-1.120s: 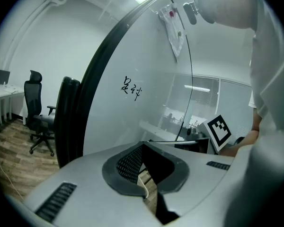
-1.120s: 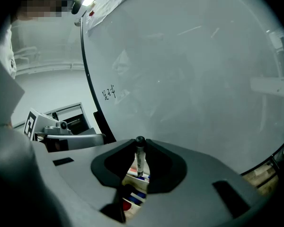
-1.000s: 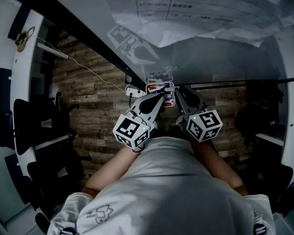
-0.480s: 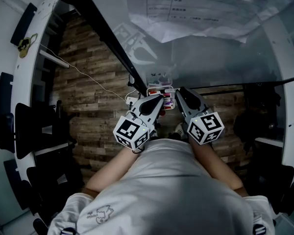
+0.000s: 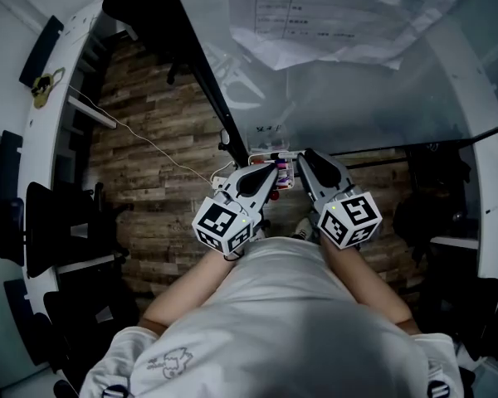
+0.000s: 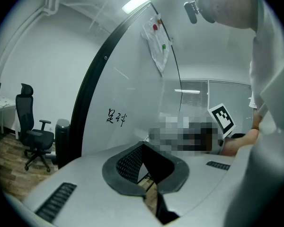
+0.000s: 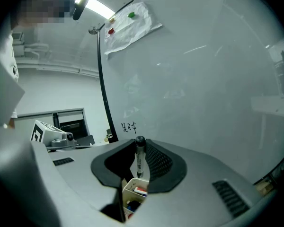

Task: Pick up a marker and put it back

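Note:
A marker with a black cap stands upright between the jaws of my right gripper, which is shut on it. Just below it is a white tray holding several markers. In the head view this tray hangs on the whiteboard, and both grippers point at it. My right gripper is at its right side and my left gripper at its lower left. The pads of my left gripper meet at the tips with nothing between them.
The whiteboard has a black frame, a sheet of paper pinned up with magnets, and small handwriting. An office chair stands on the wood floor to the left.
The head view has tipped, so the paper on the board sits higher in frame. Both grippers stay at the tray, barely moved.

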{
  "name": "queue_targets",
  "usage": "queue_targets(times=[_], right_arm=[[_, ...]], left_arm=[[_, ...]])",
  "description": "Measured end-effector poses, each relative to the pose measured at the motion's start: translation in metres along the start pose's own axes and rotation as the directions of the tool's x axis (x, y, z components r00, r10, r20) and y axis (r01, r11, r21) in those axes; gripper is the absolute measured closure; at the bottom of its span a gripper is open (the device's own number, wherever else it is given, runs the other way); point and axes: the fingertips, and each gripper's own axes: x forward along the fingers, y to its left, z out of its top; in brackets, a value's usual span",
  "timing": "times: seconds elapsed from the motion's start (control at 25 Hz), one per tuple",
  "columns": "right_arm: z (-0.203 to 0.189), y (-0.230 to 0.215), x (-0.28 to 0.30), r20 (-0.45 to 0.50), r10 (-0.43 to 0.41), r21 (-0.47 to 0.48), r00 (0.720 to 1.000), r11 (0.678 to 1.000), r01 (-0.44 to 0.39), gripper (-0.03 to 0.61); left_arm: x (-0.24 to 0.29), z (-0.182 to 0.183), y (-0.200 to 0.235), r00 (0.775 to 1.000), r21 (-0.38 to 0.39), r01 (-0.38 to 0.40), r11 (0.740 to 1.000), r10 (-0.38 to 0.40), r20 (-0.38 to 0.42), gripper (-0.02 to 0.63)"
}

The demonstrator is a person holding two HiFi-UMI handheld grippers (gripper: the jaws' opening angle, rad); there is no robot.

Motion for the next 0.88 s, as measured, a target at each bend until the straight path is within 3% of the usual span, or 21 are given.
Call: queue_targets(times=[0.44,0.88], right_arm=[[0.03,0.015,-0.017,0.072,0.0,-0.052,0.997,0.999,0.003,0.503],[0.029,0.036,-0.017,0.099,-0.037,-0.053,0.994,0.998,0.042,0.503]], left_arm=[[-0.006,0.019,-0.023,0.998,0.054,0.045,0.998,-0.046,0.032,0.609],[-0.034,0.022,-0.018,0.997,0.069,0.071,0.995,-0.074,0.036,0.609]])
